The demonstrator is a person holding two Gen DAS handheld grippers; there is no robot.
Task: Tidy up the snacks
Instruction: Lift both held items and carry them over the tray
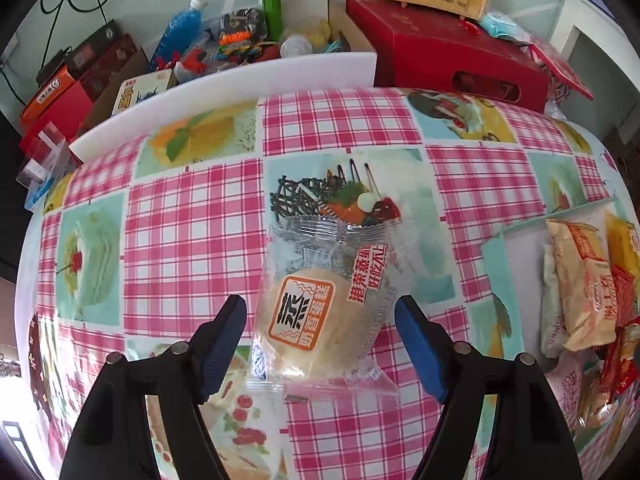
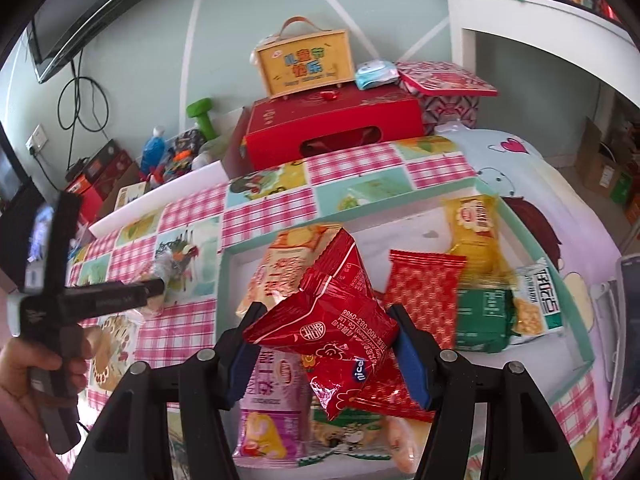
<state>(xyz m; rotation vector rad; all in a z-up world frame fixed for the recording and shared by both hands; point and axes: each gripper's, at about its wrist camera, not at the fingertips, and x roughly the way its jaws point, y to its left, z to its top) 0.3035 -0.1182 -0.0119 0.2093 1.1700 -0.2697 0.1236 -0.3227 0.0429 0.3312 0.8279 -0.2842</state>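
In the left wrist view a clear-wrapped steamed cake [image 1: 316, 312] with an orange label lies on the pink checked tablecloth. My left gripper [image 1: 320, 322] is open, one finger on each side of the cake, apart from it. In the right wrist view my right gripper [image 2: 326, 330] is shut on a red snack packet [image 2: 332, 320], held above the teal-rimmed white tray [image 2: 228, 264]. The tray holds several snack packs: a yellow one [image 2: 474, 232], a red patterned one [image 2: 424, 292], a green one [image 2: 484, 316] and a pink one [image 2: 270, 408]. The tray's edge also shows in the left wrist view [image 1: 496, 256].
A white foam board [image 1: 224, 92] runs along the table's far edge, with a box of toys and bottles [image 1: 240, 40] behind it. A red gift box [image 2: 332, 132] carries a yellow carry box [image 2: 306, 62]. My left hand and its gripper body [image 2: 84, 296] show left of the tray.
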